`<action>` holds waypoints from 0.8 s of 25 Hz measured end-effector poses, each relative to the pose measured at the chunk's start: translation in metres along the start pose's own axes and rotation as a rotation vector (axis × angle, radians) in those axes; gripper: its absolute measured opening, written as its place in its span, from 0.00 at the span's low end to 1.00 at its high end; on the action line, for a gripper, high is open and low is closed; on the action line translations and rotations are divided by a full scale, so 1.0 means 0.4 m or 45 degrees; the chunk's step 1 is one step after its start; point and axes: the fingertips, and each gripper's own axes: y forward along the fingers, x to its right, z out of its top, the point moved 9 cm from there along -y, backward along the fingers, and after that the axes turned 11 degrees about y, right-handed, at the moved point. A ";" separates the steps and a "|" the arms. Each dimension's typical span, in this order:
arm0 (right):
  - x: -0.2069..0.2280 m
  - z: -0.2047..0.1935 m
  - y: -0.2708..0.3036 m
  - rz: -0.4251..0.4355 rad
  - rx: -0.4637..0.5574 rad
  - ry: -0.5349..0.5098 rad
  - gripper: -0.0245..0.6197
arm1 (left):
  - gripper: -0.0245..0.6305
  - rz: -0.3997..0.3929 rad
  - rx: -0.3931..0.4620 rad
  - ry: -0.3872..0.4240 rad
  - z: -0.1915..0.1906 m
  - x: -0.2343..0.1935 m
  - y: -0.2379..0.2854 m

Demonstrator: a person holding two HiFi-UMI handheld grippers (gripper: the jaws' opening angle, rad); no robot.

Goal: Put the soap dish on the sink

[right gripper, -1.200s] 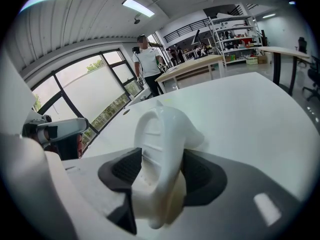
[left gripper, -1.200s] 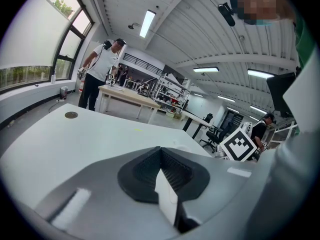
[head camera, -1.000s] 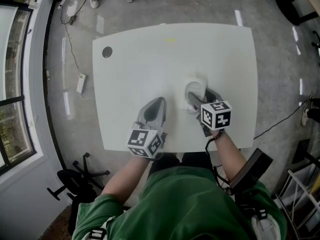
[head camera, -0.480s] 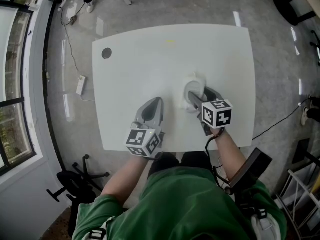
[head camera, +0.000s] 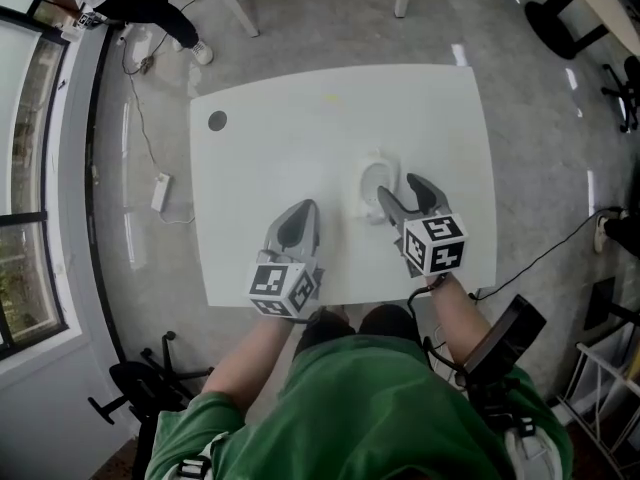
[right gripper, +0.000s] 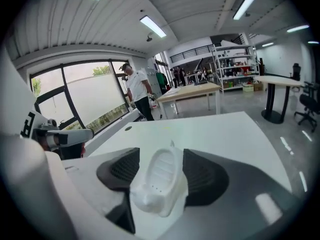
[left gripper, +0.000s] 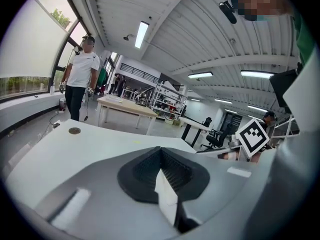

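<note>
Soap dish point(right gripper: 159, 181), between right hand-held gripper point(head camera: 401, 189) jaws, parted

The soap dish point(right gripper: 159, 180) looks like smooth white plastic, faintly glossy, with a ribbed bowl. The pads point(right gripper: 202, 179) of the right gripper point(head camera: 400, 188) are black and finely ribbed, perhaps rubber; its shell point(right gripper: 280, 194) is matt grey plastic. The table point(head camera: 290, 138) is smooth matt white. At its twelve o'clock the floor point(head camera: 330, 13) shines like polished concrete.
</note>
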 end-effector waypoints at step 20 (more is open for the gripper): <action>-0.340 -0.051 -0.317 -0.050 0.345 -0.278 0.13 | 0.05 -0.130 0.261 0.116 0.084 0.042 -0.286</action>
